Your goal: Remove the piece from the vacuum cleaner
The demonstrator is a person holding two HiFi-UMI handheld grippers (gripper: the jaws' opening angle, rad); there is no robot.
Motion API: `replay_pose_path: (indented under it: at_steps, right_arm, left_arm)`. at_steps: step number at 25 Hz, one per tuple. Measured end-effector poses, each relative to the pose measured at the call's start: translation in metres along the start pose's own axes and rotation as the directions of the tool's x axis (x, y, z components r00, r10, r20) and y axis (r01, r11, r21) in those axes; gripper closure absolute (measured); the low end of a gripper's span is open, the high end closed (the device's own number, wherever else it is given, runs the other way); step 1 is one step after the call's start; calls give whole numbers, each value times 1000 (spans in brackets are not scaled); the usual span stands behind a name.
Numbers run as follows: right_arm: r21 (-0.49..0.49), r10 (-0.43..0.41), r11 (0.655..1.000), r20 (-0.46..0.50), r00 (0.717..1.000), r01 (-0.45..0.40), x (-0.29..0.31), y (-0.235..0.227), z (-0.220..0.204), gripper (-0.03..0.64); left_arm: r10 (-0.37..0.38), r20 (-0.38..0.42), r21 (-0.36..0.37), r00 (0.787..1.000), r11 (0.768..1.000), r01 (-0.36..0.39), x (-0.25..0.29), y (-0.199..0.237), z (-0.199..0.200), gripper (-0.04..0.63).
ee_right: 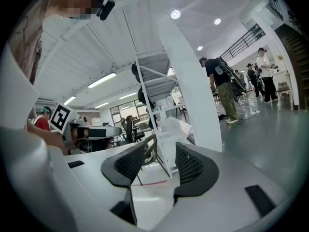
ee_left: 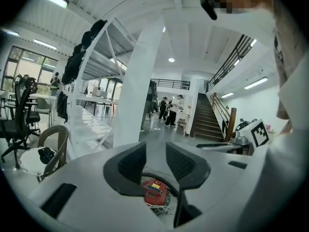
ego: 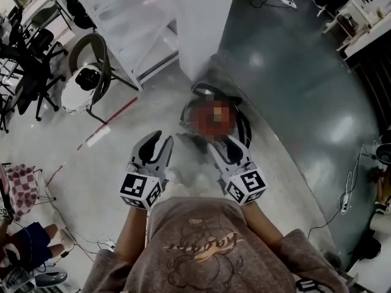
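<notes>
Grey workshop floor [ego: 293, 102] holds the red vacuum cleaner [ego: 198, 122] at twelve o'clock, just beyond the left gripper [ego: 161, 143] and right gripper [ego: 225, 146], both parted and empty; still approaching, likely needing a downward reach next.

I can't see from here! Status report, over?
Left gripper and right gripper open, empty. Vacuum cleaner ahead, untouched. White pillar just behind it. Over.

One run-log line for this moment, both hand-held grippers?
left hand-held gripper: open, empty | right hand-held gripper: open, empty | vacuum cleaner: on floor, untouched
</notes>
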State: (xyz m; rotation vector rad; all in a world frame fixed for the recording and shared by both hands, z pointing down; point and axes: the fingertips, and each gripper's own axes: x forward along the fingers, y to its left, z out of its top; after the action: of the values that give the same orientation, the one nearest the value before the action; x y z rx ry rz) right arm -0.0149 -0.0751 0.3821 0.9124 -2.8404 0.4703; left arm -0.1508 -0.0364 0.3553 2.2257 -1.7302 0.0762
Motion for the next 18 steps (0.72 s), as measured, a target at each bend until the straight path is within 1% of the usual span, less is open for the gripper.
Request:
replay_pose_path:
  at_steps: [1, 2, 4, 5, 7, 10, 13, 18]
  right_arm:
    - [4, 1, 1000, -4, 1000, -1, 1, 0, -2, 429]
    - [6, -1, 1000, -9, 1000, 1, 1, 0, -4, 400]
    - [6, -13, 1000, -24, 1000, 13, 3, -2, -11, 383]
    - [6, -22, 1000, -36, 999, 22, 4, -4, -16, 380]
    - [11, -40, 999, -63, 997, 41, 5, -9, -29, 380]
    - [20, -56, 998, -109, 992, 58, 9, -15, -53, 380]
    - [32, -68, 997, -159, 985, 74, 17, -24, -84, 379]
    - [39, -121, 990, -225, 967, 133, 26, -46, -138, 379]
  left_arm:
    - [-10, -6, -2, 1000, 1000, 10, 2, 2, -1, 475]
    - [-22, -12, -5, 1000, 1000, 22, 4, 3, -3, 429]
    - [-50, -32, -12, 998, 999, 50, 9, 6, -9, 366]
    - [-66, -46, -13, 997, 998, 65, 12, 7, -13, 350]
    - [-99, -77, -8, 992, 995, 99, 18, 7, -24, 331]
    - [-151, -132, 7, 980, 988, 153, 28, 9, -44, 322]
    - [-198, -190, -2, 962, 980, 201, 41, 14, -71, 322]
    - [-264, -264, -3, 928, 962, 273, 71, 24, -123, 322]
